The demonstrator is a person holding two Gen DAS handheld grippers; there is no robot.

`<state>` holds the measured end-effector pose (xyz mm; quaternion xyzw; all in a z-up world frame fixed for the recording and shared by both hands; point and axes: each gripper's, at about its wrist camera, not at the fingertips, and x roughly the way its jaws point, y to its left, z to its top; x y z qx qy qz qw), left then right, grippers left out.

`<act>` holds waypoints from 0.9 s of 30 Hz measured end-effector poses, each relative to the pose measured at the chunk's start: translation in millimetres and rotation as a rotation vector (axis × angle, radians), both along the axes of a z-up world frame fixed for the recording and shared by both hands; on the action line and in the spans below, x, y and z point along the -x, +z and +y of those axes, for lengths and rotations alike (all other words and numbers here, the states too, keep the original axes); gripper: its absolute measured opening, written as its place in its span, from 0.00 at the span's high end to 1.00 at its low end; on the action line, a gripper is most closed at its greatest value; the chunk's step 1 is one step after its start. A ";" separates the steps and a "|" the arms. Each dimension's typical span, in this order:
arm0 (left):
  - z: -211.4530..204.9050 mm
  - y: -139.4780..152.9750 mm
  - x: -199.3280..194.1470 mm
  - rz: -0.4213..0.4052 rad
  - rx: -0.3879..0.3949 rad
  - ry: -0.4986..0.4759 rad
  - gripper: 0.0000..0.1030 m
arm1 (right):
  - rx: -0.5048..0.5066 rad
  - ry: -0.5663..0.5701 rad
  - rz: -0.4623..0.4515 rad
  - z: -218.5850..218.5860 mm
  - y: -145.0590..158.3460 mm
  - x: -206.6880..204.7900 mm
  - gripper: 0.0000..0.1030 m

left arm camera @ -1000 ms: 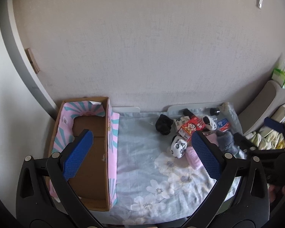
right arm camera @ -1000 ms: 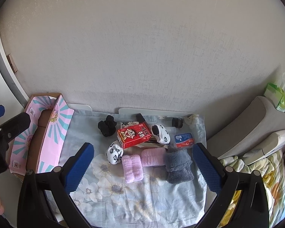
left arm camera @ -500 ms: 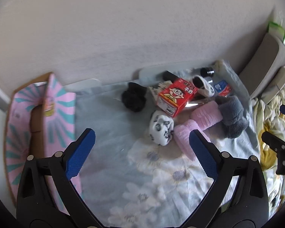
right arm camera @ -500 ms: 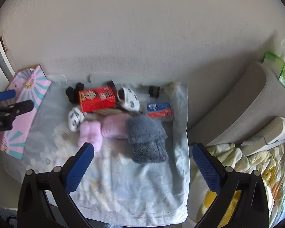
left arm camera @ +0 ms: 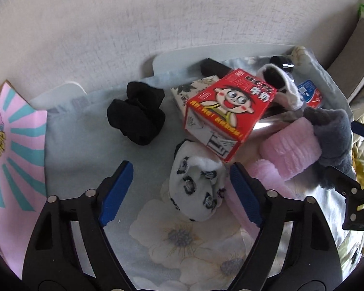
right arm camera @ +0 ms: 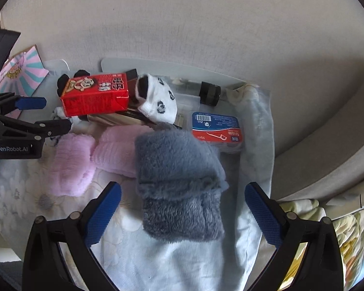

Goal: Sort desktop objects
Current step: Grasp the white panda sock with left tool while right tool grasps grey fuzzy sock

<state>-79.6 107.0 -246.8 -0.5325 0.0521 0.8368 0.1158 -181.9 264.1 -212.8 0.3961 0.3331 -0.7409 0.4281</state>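
A rolled white sock with black panda prints lies on the floral cloth, between the blue pads of my left gripper. Its jaws are closing; the right pad is close to the sock and the left pad stands clear of it. A folded grey fuzzy sock lies between the fingers of my right gripper. Those jaws are closing too, with wide gaps on both sides. A red cartoon carton leans just behind the panda sock.
A black sock bundle, pink fuzzy socks, a second panda sock, a floss-pick box and a dark-capped bottle crowd the cloth's back. A pink-lined cardboard box stands left, a grey cushion right.
Both grippers have dropped toward the cloth. The left swung from over the cardboard box to the panda sock and its jaws narrowed. The right came down over the grey sock.
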 end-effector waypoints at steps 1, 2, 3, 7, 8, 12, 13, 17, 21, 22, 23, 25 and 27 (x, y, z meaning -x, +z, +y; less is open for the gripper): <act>-2.2 -3.1 0.4 -0.007 -0.011 0.006 0.30 | -0.010 0.004 -0.002 -2.2 -3.8 1.0 0.07; -4.7 -5.6 0.7 -0.018 -0.025 0.012 0.33 | -0.016 0.007 -0.002 -3.7 -6.4 1.5 0.12; -7.5 -8.2 1.0 -0.030 -0.044 0.019 0.37 | -0.025 0.012 -0.001 -4.9 -9.0 2.2 0.17; -14.1 -12.2 -1.0 -0.055 -0.138 0.023 0.59 | -0.091 0.033 0.005 -11.6 -22.5 4.2 0.34; -13.3 -12.2 -1.8 -0.057 -0.147 0.018 0.62 | -0.098 0.035 0.010 -12.1 -23.9 4.7 0.39; -7.3 -11.1 -5.7 -0.043 -0.129 -0.001 0.69 | -0.126 0.035 0.010 -12.7 -27.5 7.5 0.54; -7.7 -10.5 -6.2 -0.042 -0.132 0.001 0.70 | -0.134 0.032 0.011 -12.4 -28.3 8.6 0.55; -12.2 -2.1 -10.3 -0.036 -0.142 0.007 0.71 | -0.135 0.031 0.003 -9.2 -24.9 10.9 0.67; -15.6 16.2 -15.4 -0.018 -0.135 -0.006 0.72 | -0.130 0.023 -0.019 -2.6 -16.9 14.4 0.71; -16.8 21.6 -16.5 -0.016 -0.134 -0.006 0.72 | -0.130 0.018 -0.023 -0.6 -14.6 15.4 0.71; -19.4 25.2 -14.5 -0.019 -0.136 -0.006 0.72 | -0.127 0.012 -0.036 1.4 -12.0 16.2 0.71; -22.5 35.9 -15.5 -0.023 -0.145 0.003 0.72 | -0.116 0.007 -0.060 4.3 -6.3 17.7 0.71; -32.0 50.6 -22.3 -0.022 -0.159 0.017 0.72 | -0.110 0.014 -0.059 5.2 1.3 14.6 0.71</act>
